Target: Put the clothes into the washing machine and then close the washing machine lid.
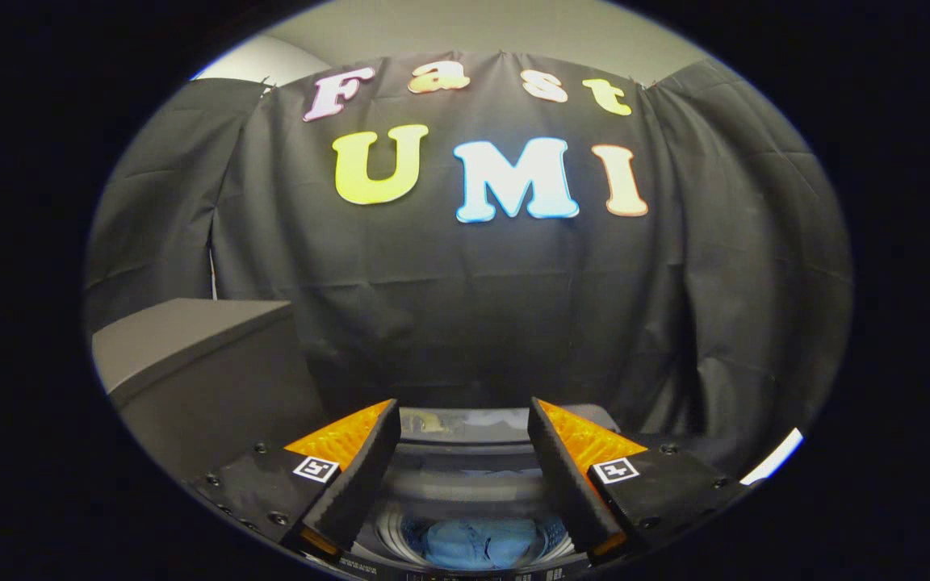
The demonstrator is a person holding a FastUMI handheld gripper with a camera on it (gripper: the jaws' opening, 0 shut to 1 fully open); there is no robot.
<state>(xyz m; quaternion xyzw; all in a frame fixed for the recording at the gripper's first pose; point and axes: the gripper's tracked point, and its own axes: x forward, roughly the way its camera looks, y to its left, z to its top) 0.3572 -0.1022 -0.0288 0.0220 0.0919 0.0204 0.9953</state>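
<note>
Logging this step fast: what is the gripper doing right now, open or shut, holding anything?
Gripper: open, holding nothing; fingers spread above the washer drum, where blue clothes lie.

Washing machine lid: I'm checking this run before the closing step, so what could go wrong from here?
1. The gripper is open and holds nothing above the washing machine, whose lid stands raised beyond the fingers; a badly aimed reach could slip off its edge.
2. The blue clothes lie in the drum between the fingers; if any fabric rides up to the rim, the lid may not seat.
3. The grey box beside the machine could be bumped.
</note>
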